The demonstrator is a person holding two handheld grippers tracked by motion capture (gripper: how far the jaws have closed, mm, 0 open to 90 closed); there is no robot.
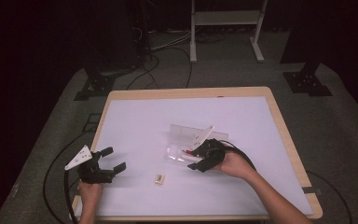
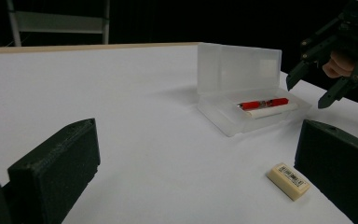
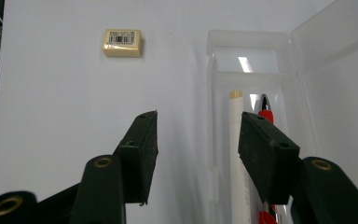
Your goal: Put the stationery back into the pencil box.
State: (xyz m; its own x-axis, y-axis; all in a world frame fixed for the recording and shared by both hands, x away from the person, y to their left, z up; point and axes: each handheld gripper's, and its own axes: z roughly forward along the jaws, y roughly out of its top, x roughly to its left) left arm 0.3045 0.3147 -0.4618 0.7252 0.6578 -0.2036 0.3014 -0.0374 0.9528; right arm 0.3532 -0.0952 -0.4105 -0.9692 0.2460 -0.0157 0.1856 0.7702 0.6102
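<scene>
Your right tool (image 1: 200, 158) hangs at the near end of the clear plastic case (image 2: 242, 100), its jaws parted with nothing pressed between them. In the right gripper view one jaw stands over the bare table (image 3: 65, 116) just outside the case wall, and the other stands over the case's tray, above the red pen (image 3: 265, 114). The white pen (image 3: 235, 121) lies in the tray beside the red one, between your two jaws as that view shows them, and neither jaw touches it. The case's lid stands upright on the far side of the tray, away from your right tool.

The eraser (image 1: 159, 178), a small cream block with a barcode label, lies on the table apart from the case, off to the outer side of your right tool's free jaw and ahead of it.

Your left tool (image 1: 107, 161) is wide open and empty. It rests low over the table well apart from the case. From it, the eraser (image 2: 288, 180) lies just inside the jaw on the right of the left gripper view, close to that jaw but not touching. The case sits farther ahead, beyond the eraser, with your right tool (image 2: 307, 88) poised at its end.
</scene>
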